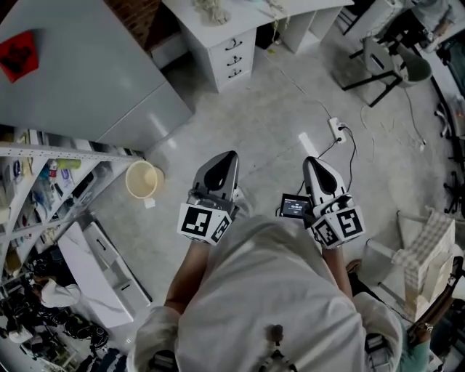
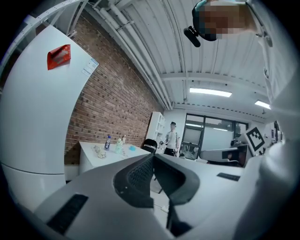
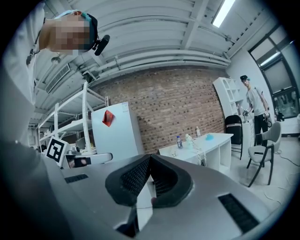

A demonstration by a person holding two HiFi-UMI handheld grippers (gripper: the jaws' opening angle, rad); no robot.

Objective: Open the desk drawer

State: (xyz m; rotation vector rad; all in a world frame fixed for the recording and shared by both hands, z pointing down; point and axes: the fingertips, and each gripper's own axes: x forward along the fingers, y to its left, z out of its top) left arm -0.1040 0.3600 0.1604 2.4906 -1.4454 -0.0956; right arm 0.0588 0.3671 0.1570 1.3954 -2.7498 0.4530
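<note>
Head view steeply downward; 2 gripper views level toward far desk (image 1: pixel 243 20)

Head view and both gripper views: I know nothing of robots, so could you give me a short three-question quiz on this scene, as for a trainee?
1. True or false: the left gripper is clamped on a drawer handle.
2. In the head view, what stands on the floor left of the left gripper? A) a round yellowish bucket B) a red chair C) a blue crate
3. Fill in: the white desk's drawer stack shows ___ handles.
Key: 1 false, its jaws are shut on nothing, away from the desk. 2 A. 3 three.
</note>
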